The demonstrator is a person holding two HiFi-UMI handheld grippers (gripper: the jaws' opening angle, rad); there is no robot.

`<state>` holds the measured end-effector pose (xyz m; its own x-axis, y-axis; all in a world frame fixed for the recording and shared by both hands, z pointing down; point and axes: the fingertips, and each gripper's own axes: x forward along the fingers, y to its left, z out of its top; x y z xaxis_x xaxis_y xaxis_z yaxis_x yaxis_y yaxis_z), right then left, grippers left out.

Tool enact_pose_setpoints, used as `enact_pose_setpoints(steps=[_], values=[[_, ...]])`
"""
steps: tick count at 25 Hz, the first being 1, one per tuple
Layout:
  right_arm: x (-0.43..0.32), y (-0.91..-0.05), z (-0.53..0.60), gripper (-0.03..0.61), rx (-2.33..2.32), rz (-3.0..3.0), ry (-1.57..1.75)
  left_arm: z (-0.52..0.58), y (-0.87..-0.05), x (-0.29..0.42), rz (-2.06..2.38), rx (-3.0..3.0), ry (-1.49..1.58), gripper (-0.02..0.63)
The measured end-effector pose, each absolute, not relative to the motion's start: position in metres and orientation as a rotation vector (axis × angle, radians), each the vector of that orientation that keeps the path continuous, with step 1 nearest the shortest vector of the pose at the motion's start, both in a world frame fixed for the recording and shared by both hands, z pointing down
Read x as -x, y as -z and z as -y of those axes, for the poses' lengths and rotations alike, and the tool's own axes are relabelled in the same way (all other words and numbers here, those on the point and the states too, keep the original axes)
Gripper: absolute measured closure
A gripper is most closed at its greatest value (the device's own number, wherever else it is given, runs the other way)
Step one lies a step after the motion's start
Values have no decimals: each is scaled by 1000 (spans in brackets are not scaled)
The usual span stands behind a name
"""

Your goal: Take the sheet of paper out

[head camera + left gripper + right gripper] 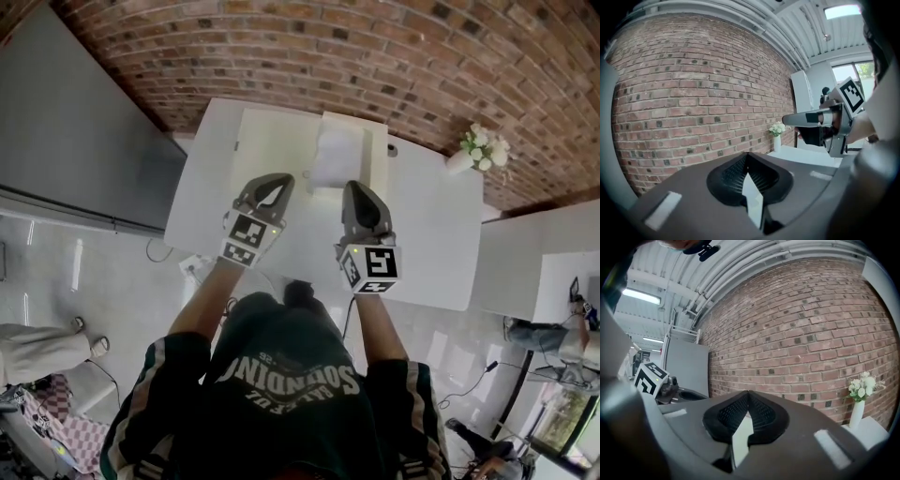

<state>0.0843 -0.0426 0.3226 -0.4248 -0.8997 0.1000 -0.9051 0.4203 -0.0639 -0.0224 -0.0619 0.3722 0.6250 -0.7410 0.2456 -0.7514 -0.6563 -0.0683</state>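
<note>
A white sheet of paper point(336, 155) lies on a raised tray of a flat white machine point(267, 141) at the back of the white table point(431, 234). Both grippers hover over the table's front half and point at the machine. My left gripper point(278, 180) is just left of the sheet's near edge, and its jaws meet at the tip point(747, 154) with nothing between them. Just right of that edge, my right gripper point(354, 187) has its jaws pressed together and empty point(749, 393). Neither gripper view shows the sheet.
A white vase of flowers point(478, 150) stands at the table's far right corner, also seen in both gripper views point(777, 133) point(859, 401). A brick wall point(375, 56) runs behind the table. A grey cabinet point(75, 131) stands to the left. Cables lie on the floor.
</note>
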Motion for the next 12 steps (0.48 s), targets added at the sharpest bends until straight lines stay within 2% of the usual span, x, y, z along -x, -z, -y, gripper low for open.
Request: enact_pose_setpoints(steps=[12], values=[[-100,-347,99,578,-1665,2574,-249,121,-389,3,1256,-2742,-378,603]])
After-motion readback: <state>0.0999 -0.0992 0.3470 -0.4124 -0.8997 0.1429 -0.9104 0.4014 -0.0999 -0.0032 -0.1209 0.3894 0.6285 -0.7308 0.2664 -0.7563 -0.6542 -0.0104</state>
